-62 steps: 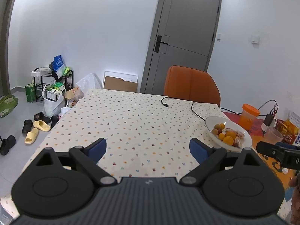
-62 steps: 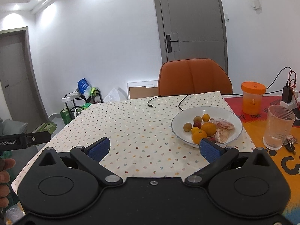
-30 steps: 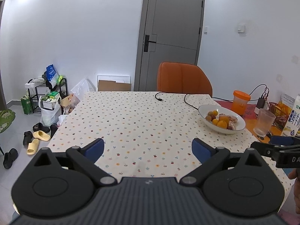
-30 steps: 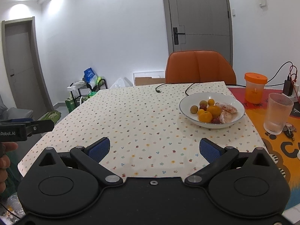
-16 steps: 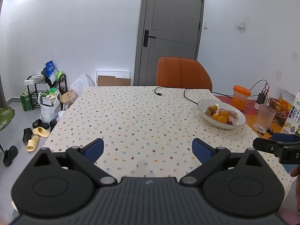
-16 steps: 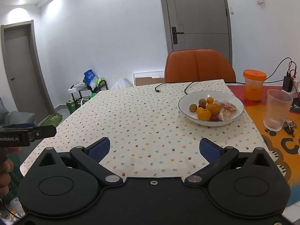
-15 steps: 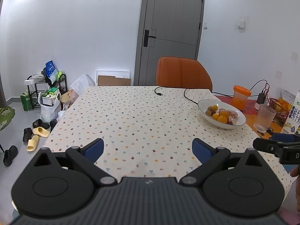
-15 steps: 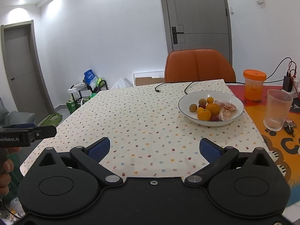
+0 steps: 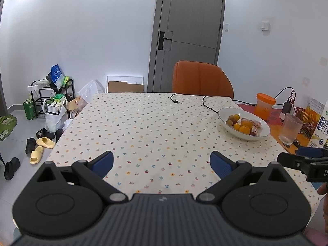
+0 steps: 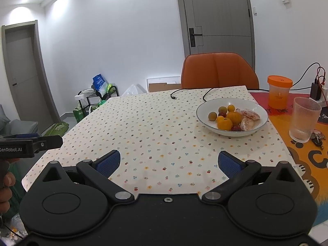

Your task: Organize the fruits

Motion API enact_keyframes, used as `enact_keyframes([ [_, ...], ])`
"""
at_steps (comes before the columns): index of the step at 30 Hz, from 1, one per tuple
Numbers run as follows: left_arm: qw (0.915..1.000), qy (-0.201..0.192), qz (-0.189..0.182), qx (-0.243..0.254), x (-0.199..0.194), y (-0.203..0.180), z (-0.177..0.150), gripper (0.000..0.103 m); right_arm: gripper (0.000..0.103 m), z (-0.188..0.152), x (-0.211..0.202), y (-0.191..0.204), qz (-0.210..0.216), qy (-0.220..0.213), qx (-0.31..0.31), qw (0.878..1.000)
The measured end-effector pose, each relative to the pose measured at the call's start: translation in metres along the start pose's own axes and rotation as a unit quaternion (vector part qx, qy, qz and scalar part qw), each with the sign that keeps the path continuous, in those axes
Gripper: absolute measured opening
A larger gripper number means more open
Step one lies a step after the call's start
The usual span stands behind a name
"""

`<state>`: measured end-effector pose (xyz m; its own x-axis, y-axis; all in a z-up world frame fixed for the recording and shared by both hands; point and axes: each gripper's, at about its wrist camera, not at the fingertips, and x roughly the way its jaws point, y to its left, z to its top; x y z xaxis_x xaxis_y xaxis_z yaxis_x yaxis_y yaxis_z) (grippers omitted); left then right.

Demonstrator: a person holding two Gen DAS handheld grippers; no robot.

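Risk: both hand-held grippers, left (image 9: pixel 162 163) and right (image 10: pixel 169 163), gape empty; round fruits (image 10: pixel 229 119) could roll, bowl (image 10: pixel 260 126) could skid.

Bright ceiling lights, sharp focus, fisheye-bent edges.

A lived-in home dining room: a table under a flower-print cloth (image 9: pixel 143 127) fills the centre, an orange chair (image 9: pixel 202 80) behind it, a grey door (image 9: pixel 188 34) at top centre, slippers (image 9: pixel 40 147) and a cluttered rack (image 9: pixel 51 94) on the left.
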<state>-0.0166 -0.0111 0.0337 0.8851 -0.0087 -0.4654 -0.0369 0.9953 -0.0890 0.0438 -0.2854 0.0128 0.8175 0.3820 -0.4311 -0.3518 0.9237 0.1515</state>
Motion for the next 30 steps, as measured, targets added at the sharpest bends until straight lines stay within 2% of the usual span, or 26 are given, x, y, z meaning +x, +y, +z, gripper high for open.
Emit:
enact_keyframes([
  [30, 0.9998, 0.016, 0.007, -0.001, 0.0077, 0.0008, -0.0041, 0.100, 0.103, -0.0018, 0.0022, -0.0016, -0.005, 0.004, -0.001, 1.000],
])
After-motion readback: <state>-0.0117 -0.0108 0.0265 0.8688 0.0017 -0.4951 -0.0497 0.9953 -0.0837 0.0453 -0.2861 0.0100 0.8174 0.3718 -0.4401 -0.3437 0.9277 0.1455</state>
